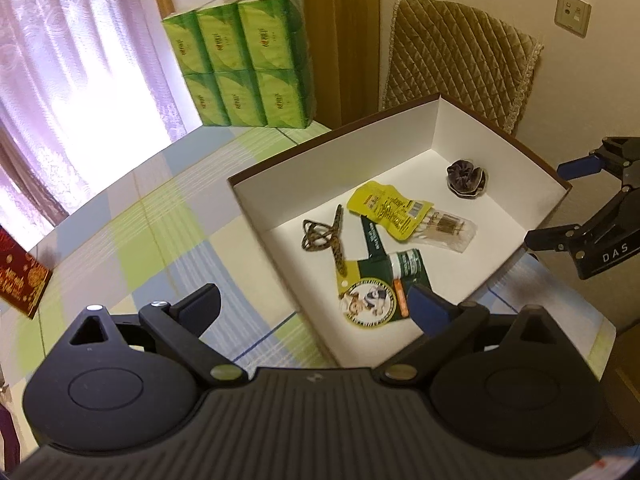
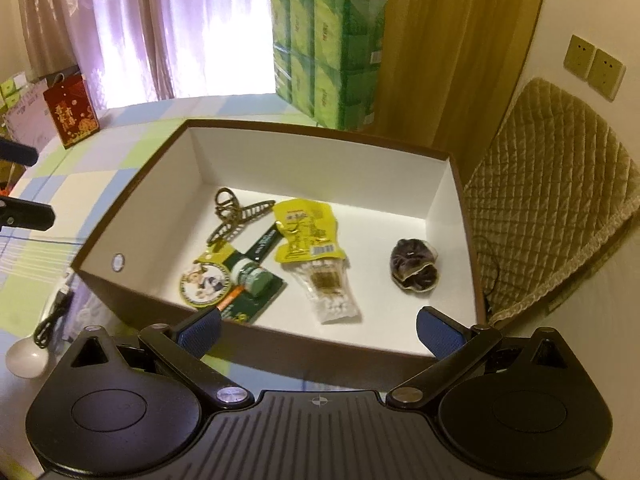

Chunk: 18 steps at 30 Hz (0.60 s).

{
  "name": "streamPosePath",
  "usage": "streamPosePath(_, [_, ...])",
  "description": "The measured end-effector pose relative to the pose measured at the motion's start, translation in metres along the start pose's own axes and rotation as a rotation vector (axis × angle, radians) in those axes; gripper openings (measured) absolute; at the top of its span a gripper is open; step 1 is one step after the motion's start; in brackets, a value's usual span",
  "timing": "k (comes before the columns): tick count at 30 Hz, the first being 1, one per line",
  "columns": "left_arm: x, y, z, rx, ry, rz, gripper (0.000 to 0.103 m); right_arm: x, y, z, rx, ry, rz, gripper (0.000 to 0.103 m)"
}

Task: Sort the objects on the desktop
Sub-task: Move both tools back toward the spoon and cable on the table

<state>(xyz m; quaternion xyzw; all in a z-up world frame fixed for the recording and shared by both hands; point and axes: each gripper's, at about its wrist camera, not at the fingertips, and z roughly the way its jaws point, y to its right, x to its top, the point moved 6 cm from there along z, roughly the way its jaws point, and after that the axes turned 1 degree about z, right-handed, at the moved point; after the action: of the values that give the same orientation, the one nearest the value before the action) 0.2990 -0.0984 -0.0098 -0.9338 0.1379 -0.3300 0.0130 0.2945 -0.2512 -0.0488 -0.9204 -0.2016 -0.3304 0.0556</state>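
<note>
Both claws gape wide, holding nothing: left claw [image 1: 316, 304], right claw [image 2: 318, 326] hang over the box [image 2: 132, 208]. Hair clip [image 2: 236, 216], yellow packet [image 2: 308, 232], scrunchie [image 2: 414, 266] lie inside. Next pick looks like the spoon [image 2: 28, 354] and cable [image 2: 52, 312] on the table [image 1: 132, 240].

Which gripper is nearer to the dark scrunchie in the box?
Right. The right gripper hangs open at the box's near rim on the scrunchie side; the left gripper, also open, sits at the far end, beside the hair claw.
</note>
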Motion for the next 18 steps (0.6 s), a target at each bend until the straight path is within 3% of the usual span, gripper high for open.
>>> streamPosePath(7, [-0.043,-0.031,-0.028,0.036,-0.016,-0.073,0.098,-0.02,-0.036,-0.008,0.012,0.003,0.012,0.101])
streamPosePath(14, [-0.111,-0.071,-0.044,0.09,-0.097,-0.178,0.098,-0.047,-0.083,0.0,0.093,-0.038,0.046,0.101])
streamPosePath(18, [-0.151,-0.084,-0.047,0.084,-0.146,-0.255,0.098,-0.064,-0.107,0.011,0.132,-0.082,0.079,0.101])
